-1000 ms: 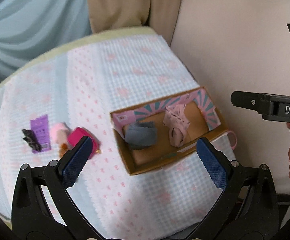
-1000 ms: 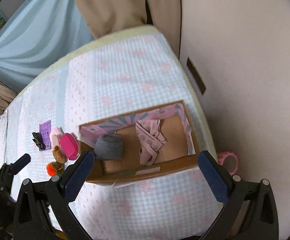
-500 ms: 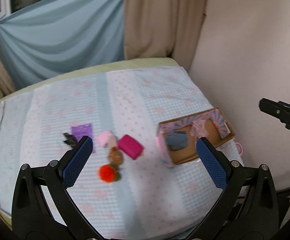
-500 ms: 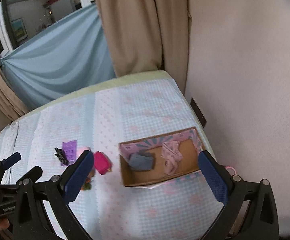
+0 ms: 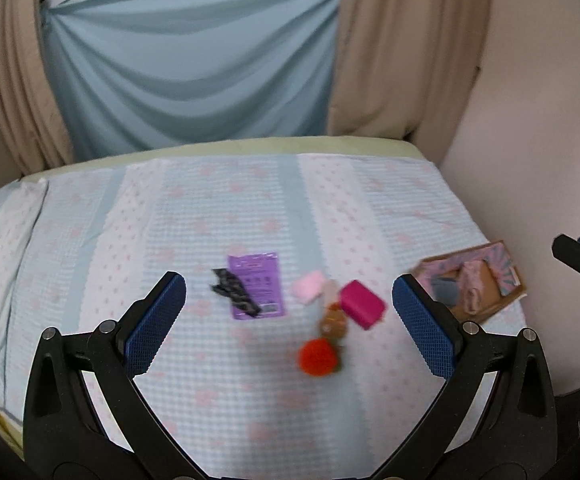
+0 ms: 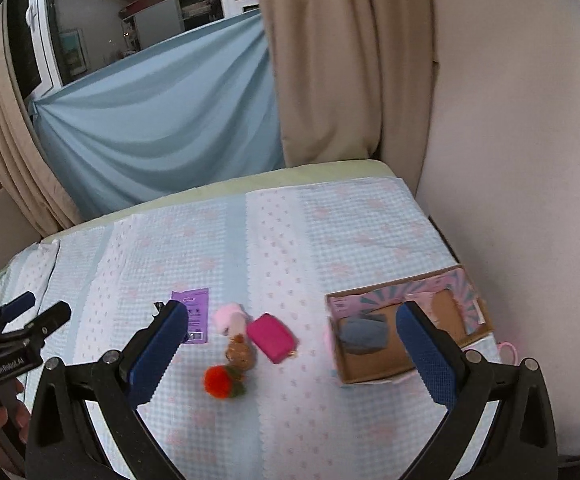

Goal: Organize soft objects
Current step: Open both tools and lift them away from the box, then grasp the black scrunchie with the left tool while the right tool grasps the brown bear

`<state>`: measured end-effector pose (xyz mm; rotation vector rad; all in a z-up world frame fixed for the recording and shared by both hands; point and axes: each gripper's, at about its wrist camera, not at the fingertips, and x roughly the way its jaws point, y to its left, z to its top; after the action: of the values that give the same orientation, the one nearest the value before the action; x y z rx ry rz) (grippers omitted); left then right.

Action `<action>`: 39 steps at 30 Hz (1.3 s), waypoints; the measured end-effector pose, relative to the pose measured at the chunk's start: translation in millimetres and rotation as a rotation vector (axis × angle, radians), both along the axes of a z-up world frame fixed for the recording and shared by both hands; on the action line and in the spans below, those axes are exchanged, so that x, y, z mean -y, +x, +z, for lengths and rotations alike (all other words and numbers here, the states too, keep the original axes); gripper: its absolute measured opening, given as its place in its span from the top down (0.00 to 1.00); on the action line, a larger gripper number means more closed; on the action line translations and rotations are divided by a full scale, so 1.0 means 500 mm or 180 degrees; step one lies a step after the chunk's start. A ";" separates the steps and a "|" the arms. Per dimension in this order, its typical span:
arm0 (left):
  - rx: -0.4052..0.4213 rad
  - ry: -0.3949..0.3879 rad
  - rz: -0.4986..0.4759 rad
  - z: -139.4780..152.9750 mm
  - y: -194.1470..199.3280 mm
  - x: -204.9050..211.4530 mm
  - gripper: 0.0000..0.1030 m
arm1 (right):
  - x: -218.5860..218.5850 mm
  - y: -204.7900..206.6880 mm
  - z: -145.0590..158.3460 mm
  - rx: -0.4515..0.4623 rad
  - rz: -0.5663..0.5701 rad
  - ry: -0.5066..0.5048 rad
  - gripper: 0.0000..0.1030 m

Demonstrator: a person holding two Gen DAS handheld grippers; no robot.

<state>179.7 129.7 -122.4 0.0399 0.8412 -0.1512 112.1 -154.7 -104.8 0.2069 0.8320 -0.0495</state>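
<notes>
On the bed lie a magenta pouch [image 5: 362, 309] [image 6: 271, 337], a pale pink soft piece [image 5: 309, 286] [image 6: 228, 316], a brown plush [image 5: 333, 322] [image 6: 241, 353], an orange pompom [image 5: 317, 357] [image 6: 218, 377] and a dark hair tie [image 5: 234, 294] on a purple card [image 5: 256, 284] [image 6: 194, 312]. A cardboard box [image 5: 502, 300] [image 6: 370, 372] on the right holds a grey cloth [image 6: 364, 334] and a pink cloth [image 5: 473, 288]. My left gripper [image 5: 290, 320] and right gripper [image 6: 292, 350] are both open and empty, held above the bed.
A checked blue and pink blanket [image 5: 250, 208] covers the bed. A white wall [image 6: 510, 160] runs along the right side. Beige curtains [image 5: 402, 52] and a blue drape [image 5: 190, 64] hang behind. A pink ring [image 6: 508, 347] lies by the box.
Both grippers have drawn back and tilted up, so the bed and toys look smaller and the curtains come into view. Left view has swung left, toys now centred.
</notes>
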 end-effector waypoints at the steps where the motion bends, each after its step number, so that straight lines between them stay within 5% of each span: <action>1: -0.0020 -0.0010 0.0013 -0.009 0.007 -0.019 0.00 | -0.016 0.006 -0.010 -0.0008 0.0004 0.0001 0.00; 9: -0.0327 -0.0189 0.0158 -0.156 0.101 -0.147 0.00 | -0.160 0.077 -0.109 -0.0164 0.0072 0.0065 0.00; 17: -0.0650 -0.0222 0.0262 -0.309 0.202 -0.179 0.00 | -0.244 0.140 -0.260 -0.0428 0.0063 0.0194 0.00; 32: -0.1382 -0.0215 0.0502 -0.629 0.380 -0.159 0.01 | -0.275 0.229 -0.589 -0.1089 -0.0367 0.0383 0.07; 39: -0.1478 -0.0176 0.0635 -0.705 0.410 -0.171 0.09 | -0.278 0.257 -0.677 -0.1283 -0.0446 0.0412 0.14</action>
<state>384.9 215.1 -474.7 -0.1358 1.2976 0.0069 240.8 -15.5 -443.5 0.3849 1.2227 -0.1733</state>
